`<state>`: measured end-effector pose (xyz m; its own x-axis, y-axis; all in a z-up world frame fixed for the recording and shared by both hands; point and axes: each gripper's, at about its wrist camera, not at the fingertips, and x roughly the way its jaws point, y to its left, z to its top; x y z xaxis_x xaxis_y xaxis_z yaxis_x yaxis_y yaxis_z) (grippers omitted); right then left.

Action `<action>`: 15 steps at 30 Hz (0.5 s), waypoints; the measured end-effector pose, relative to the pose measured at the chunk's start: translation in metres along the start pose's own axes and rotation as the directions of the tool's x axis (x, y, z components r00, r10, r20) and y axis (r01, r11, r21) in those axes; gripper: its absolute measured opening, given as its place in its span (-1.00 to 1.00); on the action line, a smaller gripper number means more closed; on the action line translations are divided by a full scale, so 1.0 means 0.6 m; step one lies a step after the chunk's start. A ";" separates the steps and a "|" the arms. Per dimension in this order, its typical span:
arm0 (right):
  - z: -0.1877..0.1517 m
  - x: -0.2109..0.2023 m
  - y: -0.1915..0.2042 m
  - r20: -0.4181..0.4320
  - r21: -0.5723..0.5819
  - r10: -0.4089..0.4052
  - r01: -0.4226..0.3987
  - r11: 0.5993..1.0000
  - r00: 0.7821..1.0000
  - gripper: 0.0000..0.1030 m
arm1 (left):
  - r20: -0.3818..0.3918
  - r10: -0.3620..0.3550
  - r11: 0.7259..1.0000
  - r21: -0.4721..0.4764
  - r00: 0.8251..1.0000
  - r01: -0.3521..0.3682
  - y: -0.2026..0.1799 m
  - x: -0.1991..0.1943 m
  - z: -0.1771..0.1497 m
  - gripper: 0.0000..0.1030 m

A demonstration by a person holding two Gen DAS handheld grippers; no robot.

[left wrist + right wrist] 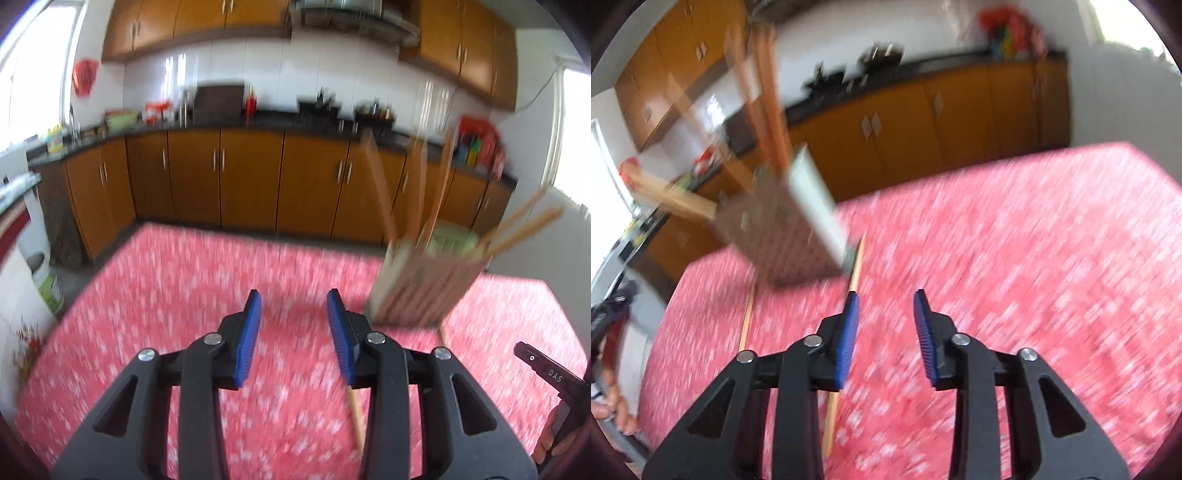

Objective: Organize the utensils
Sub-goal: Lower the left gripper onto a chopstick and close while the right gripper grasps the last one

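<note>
Both tools gape empty; a chopstick (833, 413) lies under the right tool (884, 295).

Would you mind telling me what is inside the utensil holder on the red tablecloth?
Several wooden chopsticks stand in the utensil holder, leaning outward in different directions above its rim. Its walls hide their lower ends and anything else inside, and motion blur prevents an exact count.

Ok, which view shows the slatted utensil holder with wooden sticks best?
The left wrist view: the slatted utensil holder stands whole, though blurred, on the red patterned tablecloth, wooden sticks fanning out. The right wrist view shows it closer, heavily smeared.
</note>
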<state>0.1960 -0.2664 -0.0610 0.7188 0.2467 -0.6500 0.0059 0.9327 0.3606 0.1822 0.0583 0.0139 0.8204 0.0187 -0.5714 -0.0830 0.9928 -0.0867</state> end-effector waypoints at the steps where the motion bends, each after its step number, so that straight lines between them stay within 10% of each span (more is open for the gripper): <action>1: -0.015 0.014 0.009 -0.039 -0.010 0.024 -0.024 1.000 0.999 -0.42 | -0.033 0.004 1.000 0.002 0.999 -0.004 0.003 0.013 -0.016 -0.27; 15: -0.084 0.083 0.063 -0.148 -0.132 -0.048 0.029 0.991 0.988 -0.84 | -0.182 -0.091 0.996 -0.008 0.979 0.091 -0.021 0.061 -0.096 -0.27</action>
<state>0.1970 -0.2055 -0.1135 0.6071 0.2374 -0.7583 -0.0655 0.9660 0.2500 0.1808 0.0397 -0.0527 0.7076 -0.0940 -0.7003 -0.0122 0.9893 -0.1451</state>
